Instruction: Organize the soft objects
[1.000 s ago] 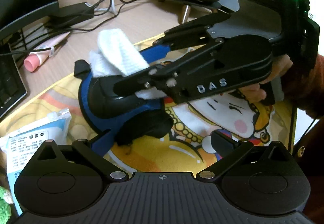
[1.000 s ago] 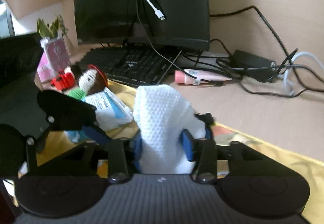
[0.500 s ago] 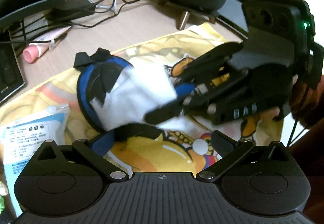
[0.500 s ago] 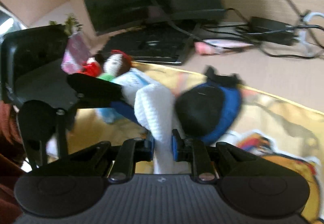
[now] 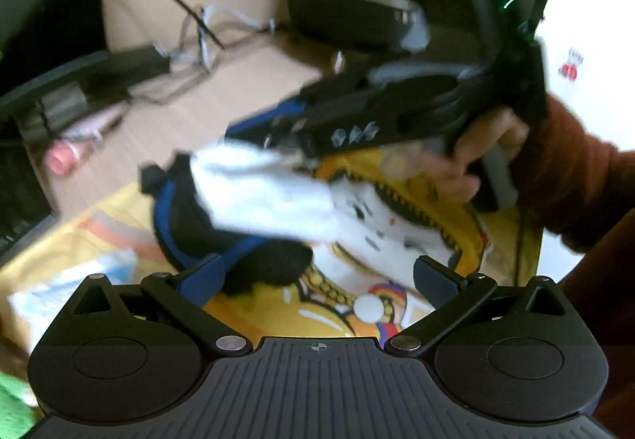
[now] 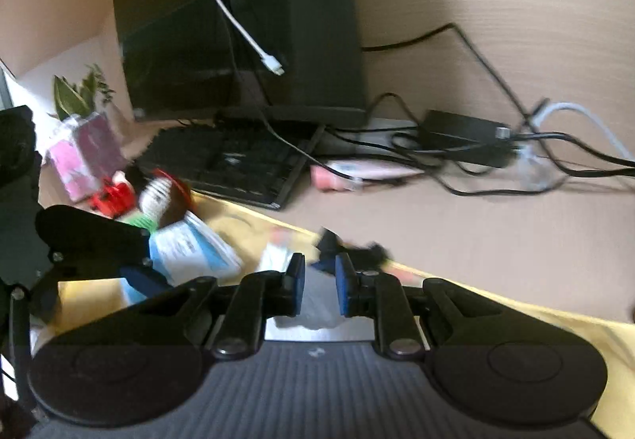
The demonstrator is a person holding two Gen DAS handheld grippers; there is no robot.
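Blue pads line the right gripper [image 6: 320, 290], and its jaws stand narrowly apart with a pale scrap of cloth showing low in the gap; whether the pads actually pinch it cannot be told through the blur. From the left wrist view, that gripper reaches in from the right, a hand [image 5: 468, 157] in a rust-red sleeve [image 5: 575, 193] wrapped round its grip, and the white cloth [image 5: 266, 197] trails from its tip (smeared by motion, so the edges are vague). The cloth lies draped over a blue-and-black soft pouch [image 5: 222, 236] that sits on the yellow cartoon mat [image 5: 278, 312].

The left gripper [image 5: 317, 274] has its jaws spread wide, nothing between them, the left finger just beside the pouch's near edge. A pale blue packet [image 6: 190, 252] lies on the mat's left side, with a small knitted doll [image 6: 158, 197] beyond it. Farther out on the bench [image 6: 476, 232]: a keyboard [image 6: 234, 165], a dark monitor [image 6: 246, 26], a pink tube [image 6: 357, 173] and tangled cables [image 6: 516, 157].
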